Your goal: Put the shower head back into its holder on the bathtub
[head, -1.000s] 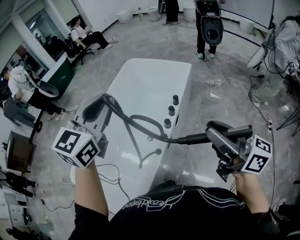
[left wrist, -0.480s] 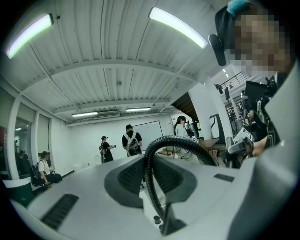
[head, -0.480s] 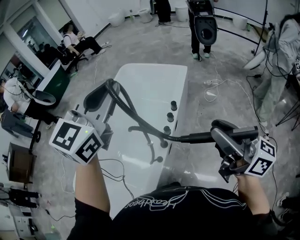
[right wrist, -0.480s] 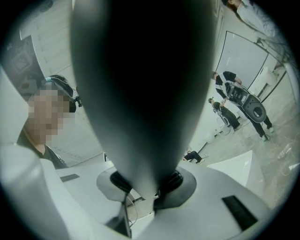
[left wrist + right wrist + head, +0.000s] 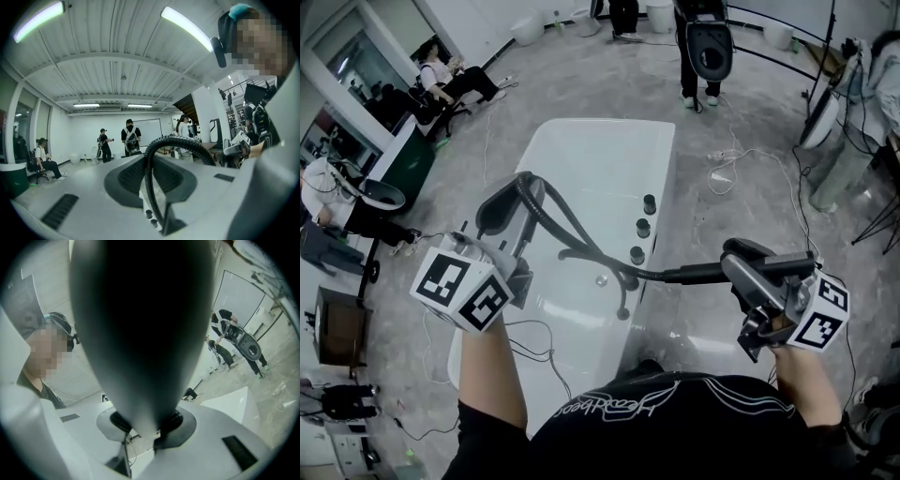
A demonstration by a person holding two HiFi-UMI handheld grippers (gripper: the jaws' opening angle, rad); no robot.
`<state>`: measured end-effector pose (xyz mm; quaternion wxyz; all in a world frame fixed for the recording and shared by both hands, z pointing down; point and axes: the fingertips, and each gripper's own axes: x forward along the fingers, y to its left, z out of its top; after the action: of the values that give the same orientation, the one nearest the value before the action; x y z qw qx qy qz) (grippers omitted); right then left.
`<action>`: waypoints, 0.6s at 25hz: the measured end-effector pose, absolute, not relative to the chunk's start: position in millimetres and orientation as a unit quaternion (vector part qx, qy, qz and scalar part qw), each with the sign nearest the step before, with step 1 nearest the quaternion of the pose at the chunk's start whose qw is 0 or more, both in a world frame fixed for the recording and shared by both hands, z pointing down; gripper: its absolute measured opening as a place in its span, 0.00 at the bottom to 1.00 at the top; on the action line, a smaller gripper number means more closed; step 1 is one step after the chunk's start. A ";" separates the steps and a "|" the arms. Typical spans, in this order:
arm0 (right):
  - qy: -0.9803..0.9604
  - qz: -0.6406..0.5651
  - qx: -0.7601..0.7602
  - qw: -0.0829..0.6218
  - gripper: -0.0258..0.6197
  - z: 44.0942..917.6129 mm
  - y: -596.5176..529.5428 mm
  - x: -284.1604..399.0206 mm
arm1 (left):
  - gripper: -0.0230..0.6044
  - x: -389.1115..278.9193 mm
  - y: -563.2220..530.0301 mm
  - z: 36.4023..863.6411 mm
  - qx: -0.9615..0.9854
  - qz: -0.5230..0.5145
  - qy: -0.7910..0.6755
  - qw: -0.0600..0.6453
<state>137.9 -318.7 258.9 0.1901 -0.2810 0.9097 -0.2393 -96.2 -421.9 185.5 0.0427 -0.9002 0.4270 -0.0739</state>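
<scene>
Transport stage, shower head not yet seated. Nearest the person, the right gripper (image 5: 739, 272) is seen clamped on the shower head (image 5: 694, 273), whose dark tapered body fills the right gripper view (image 5: 140, 333) between the closed-in jaws. The head is held level in the air, off the near right side of the bathtub (image 5: 581, 159) and apart from its rim. To the left, the left gripper (image 5: 514, 211) is closed on the hose (image 5: 581, 246), which is shown arching up out of its jaws in the left gripper view (image 5: 149, 173). The hose is dark, ribbed and flexible; it loops over the tub interior and joins the handle. Farther off, three dark knobs (image 5: 642, 227) are set in a row on the tub's right rim. The holder itself cannot be singled out with certainty. The next move is judged to call for the head to be carried over that rim and lowered, with hose slack fed in by the left gripper.
</scene>
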 end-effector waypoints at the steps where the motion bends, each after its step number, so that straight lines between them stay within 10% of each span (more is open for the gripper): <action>1: 0.909 -0.242 -0.283 0.188 0.21 265.0 -318.2 136.6 | 0.12 -100.7 -419.2 195.3 -0.900 -0.073 0.428 0.033; 15: 0.901 -0.268 -0.296 0.168 0.21 335.9 -309.7 146.1 | 0.12 -128.9 -368.9 326.9 -0.886 -0.095 0.450 -0.059</action>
<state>146.1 -309.7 335.9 0.1682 -0.2963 0.9013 -0.2677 -128.9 -368.9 326.9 -0.0585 -0.8859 0.4501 -0.0952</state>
